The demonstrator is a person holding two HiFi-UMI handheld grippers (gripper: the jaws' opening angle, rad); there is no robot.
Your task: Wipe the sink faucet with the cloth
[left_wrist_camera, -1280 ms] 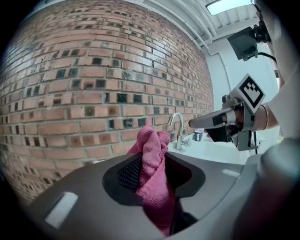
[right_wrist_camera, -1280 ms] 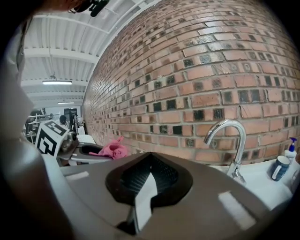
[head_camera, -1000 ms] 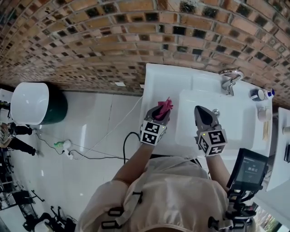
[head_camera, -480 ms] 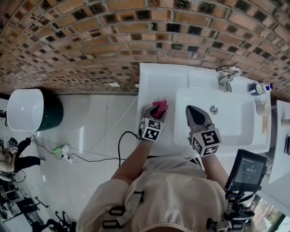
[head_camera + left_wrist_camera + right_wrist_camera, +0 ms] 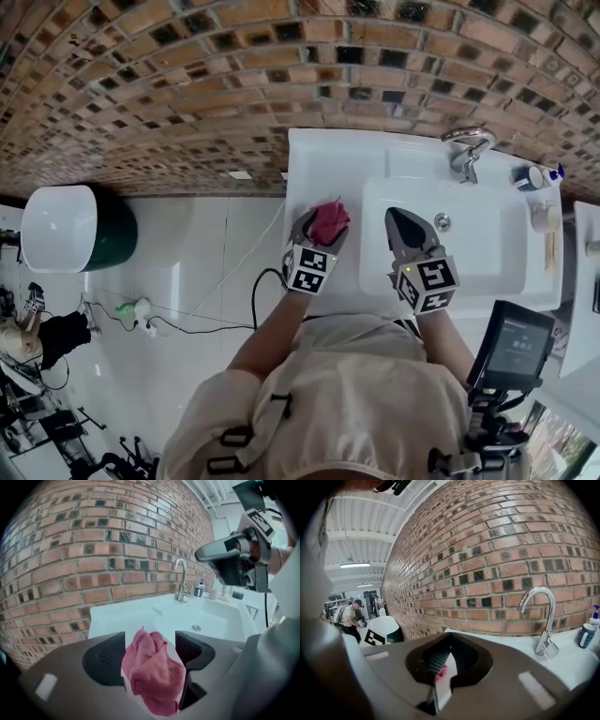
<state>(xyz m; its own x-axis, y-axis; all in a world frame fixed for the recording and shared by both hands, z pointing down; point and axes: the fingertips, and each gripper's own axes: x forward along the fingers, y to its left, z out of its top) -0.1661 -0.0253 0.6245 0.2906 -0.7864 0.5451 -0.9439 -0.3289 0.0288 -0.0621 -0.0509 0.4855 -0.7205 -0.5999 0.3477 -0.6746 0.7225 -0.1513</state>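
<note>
A crumpled pink cloth (image 5: 328, 223) (image 5: 152, 672) rests on the left ledge of the white sink (image 5: 323, 155) (image 5: 117, 616). My left gripper (image 5: 319, 227) (image 5: 150, 641) is around it and open; its jaws have just been opening, and the cloth lies loose between them, with a gap on the right side. The chrome faucet (image 5: 466, 150) (image 5: 180, 578) (image 5: 543, 620) stands at the back of the basin, well away from the cloth. My right gripper (image 5: 401, 220) (image 5: 449, 637) hovers over the basin's left part, shut and empty.
A brick wall (image 5: 234, 84) backs the sink. A bottle and cups (image 5: 536, 187) (image 5: 586, 634) stand right of the faucet. A white and dark green bin (image 5: 66, 225) and a cable (image 5: 225, 281) are on the tiled floor at the left. A screen device (image 5: 516, 347) is at the right.
The left jaws have spread wide and the cloth, which was pinched and stuck up, now sits slack between them on the ledge. The left gripper sank slightly. The right gripper stayed put.
</note>
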